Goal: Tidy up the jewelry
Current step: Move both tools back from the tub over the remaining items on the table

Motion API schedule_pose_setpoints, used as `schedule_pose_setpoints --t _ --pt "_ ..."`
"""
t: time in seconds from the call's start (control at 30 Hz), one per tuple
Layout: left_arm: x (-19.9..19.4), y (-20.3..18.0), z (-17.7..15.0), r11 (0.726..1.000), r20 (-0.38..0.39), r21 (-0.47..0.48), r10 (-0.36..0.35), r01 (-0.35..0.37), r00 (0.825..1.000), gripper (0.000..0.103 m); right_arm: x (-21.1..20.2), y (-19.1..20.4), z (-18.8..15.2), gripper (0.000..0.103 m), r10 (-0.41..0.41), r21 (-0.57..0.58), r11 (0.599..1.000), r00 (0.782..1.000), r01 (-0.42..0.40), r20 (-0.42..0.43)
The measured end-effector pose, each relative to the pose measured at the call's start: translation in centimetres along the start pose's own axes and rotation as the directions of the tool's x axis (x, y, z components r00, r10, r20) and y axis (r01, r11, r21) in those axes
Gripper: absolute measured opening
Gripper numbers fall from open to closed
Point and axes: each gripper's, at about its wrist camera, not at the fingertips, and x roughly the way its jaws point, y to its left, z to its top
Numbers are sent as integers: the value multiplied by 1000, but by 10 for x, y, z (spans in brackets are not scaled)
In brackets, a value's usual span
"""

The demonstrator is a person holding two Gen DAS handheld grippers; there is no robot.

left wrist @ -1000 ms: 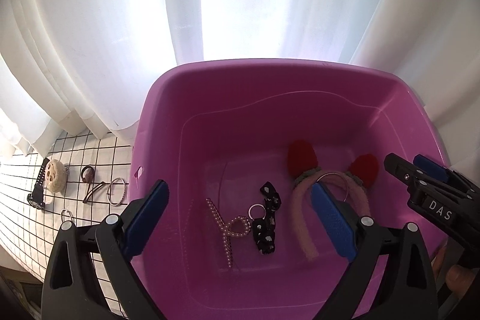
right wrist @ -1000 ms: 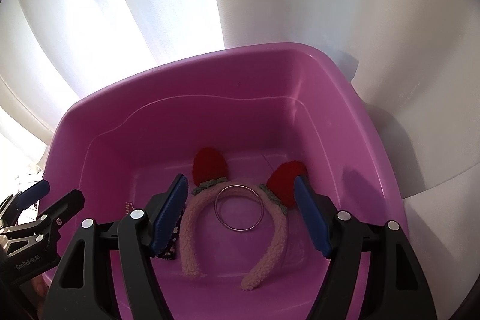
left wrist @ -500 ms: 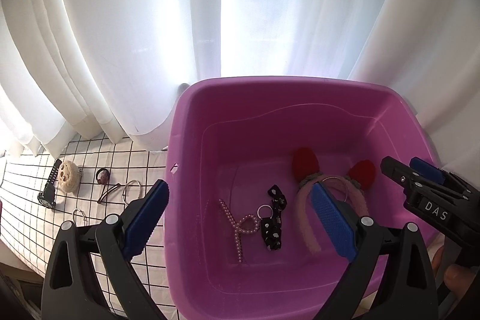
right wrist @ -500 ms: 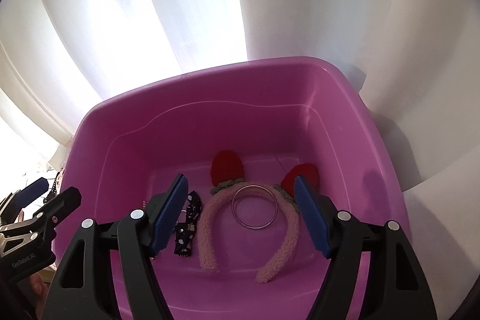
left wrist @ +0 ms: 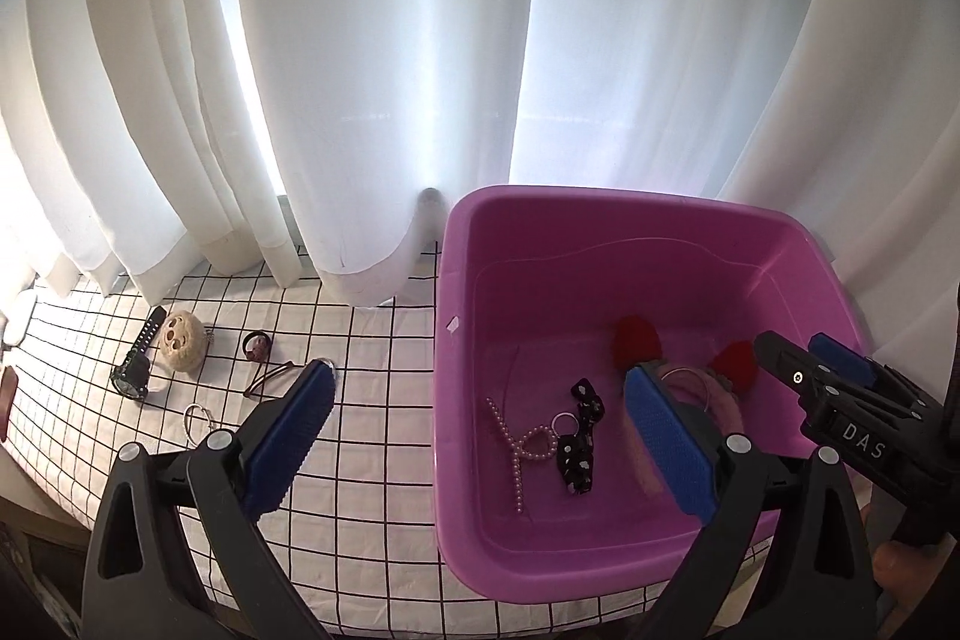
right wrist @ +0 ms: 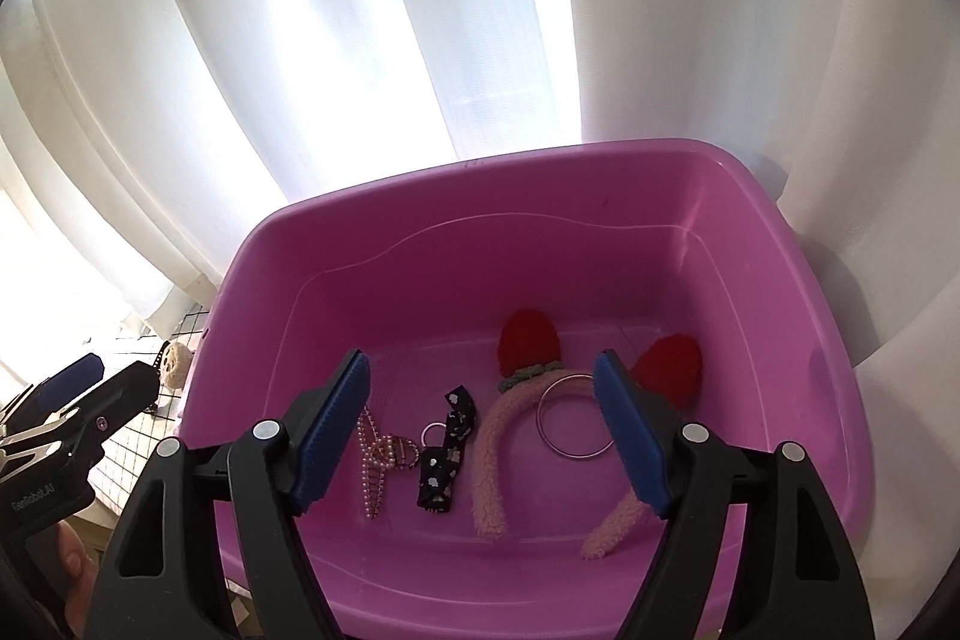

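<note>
Fingers of both grippers spread and empty, left gripper point(left wrist: 474, 436) best swung toward the wristwatch point(left wrist: 137, 358) on the checked cloth point(left wrist: 372, 370), remaining beside the purple tub point(right wrist: 600, 178)

Both wrist cameras look steeply down, fairly near, sharing the purple tub point(left wrist: 630, 244) point(right wrist: 540, 196); the left seemingly faces farther left.

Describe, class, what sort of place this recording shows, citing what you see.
Probably a room at home, by a window: daylight glows through white curtains, a grid-patterned cloth covers the surface, and a purple plastic tub holds a fuzzy headband and a pearl strand.
</note>
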Motion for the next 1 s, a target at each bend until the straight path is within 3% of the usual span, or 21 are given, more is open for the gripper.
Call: schedule_pose_setpoints --t 0.27,0.53,0.8,1.0 --pt "-21 44 -3 998 38 -56 25 -23 999 96 0 36 4 73 57 -41 998 998 -56 20" --pt "-32 110 -11 993 41 -110 47 -42 998 96 -9 94 0 75 78 -82 994 996 -74 53" --pt "-39 202 -27 991 31 -118 69 -65 997 96 -19 165 -13 75 71 -87 994 991 -61 114" --pt "-42 281 -46 988 17 -115 101 -99 995 96 -15 216 -30 75 39 -66 997 993 -32 112"
